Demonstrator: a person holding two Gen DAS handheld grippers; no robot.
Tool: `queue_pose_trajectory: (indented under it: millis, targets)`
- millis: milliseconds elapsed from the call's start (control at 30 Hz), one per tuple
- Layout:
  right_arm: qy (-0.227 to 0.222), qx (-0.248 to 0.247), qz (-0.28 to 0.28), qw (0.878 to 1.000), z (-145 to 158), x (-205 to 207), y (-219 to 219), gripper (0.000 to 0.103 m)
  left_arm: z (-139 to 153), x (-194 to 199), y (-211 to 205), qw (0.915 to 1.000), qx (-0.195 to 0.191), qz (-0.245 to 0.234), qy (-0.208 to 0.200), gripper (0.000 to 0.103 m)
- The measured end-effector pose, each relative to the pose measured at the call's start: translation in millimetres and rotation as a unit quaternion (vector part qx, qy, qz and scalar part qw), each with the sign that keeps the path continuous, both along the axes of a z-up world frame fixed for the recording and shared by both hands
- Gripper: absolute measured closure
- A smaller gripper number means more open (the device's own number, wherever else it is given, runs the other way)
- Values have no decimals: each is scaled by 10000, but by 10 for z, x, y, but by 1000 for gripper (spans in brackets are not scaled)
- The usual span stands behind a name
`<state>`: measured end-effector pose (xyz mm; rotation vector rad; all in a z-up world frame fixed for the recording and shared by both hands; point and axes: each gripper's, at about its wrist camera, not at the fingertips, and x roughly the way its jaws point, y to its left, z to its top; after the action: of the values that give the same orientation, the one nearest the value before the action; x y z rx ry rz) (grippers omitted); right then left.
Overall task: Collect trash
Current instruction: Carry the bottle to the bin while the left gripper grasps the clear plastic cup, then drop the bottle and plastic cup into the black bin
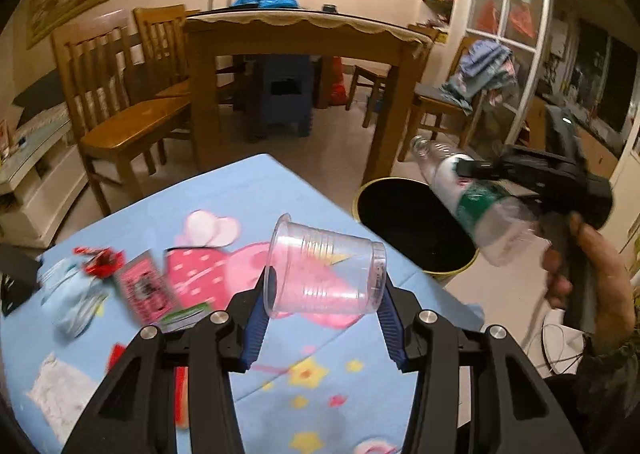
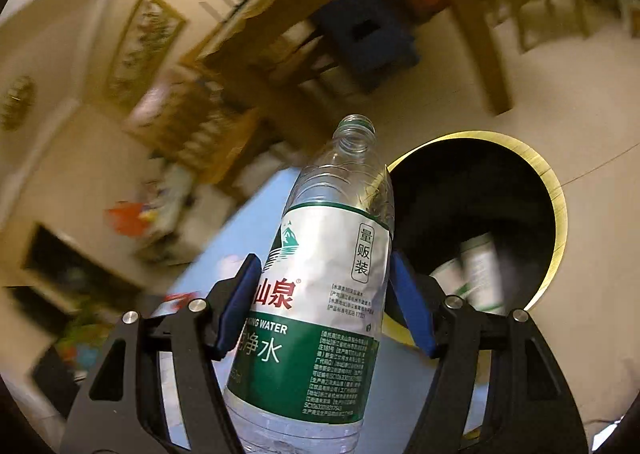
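My left gripper (image 1: 326,288) is shut on a clear plastic cup (image 1: 326,264), held sideways above the blue cartoon tablecloth (image 1: 240,198). My right gripper (image 2: 326,294) is shut on an empty uncapped water bottle (image 2: 328,274) with a green and white label; the left wrist view shows that bottle (image 1: 472,194) and gripper (image 1: 496,190) in a person's hand (image 1: 592,266), above the bin. The round black bin with a yellow rim (image 1: 414,224) stands on the floor beside the table's right edge. Inside the bin (image 2: 558,206) lies a white and green item (image 2: 476,266).
Blurred wrappers, a pink card (image 1: 146,290) and a crumpled bottle (image 1: 74,294) lie on the cloth at left. Beyond stand a wooden dining table (image 1: 304,30), chairs (image 1: 116,102) and a blue stool (image 1: 282,94). A chair with clothes (image 1: 476,82) is at right.
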<state>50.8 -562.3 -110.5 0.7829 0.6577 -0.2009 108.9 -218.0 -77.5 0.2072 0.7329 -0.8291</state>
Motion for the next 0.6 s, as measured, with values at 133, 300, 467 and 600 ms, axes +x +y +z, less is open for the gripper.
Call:
queue_pose_trajectory:
  millis: [133,300,467,600]
  targets:
    - [387,-233,-209,9988,-219,148,-176,37,-48,-64,-393,9997,130,-210,-26,56]
    - [585,-182,-339,9975,-534,258,-421,18,-142,-62,-795,9986,267,-466,9,56]
    - [109,-289,-688,9972,-389,91,-598,17,-243,-33,-1169,9972,345,-656,71,56]
    - [-47,-480,-1237,9912,-278,-180,-781,13,-316,4,-1476,9957,379,-828,158,56]
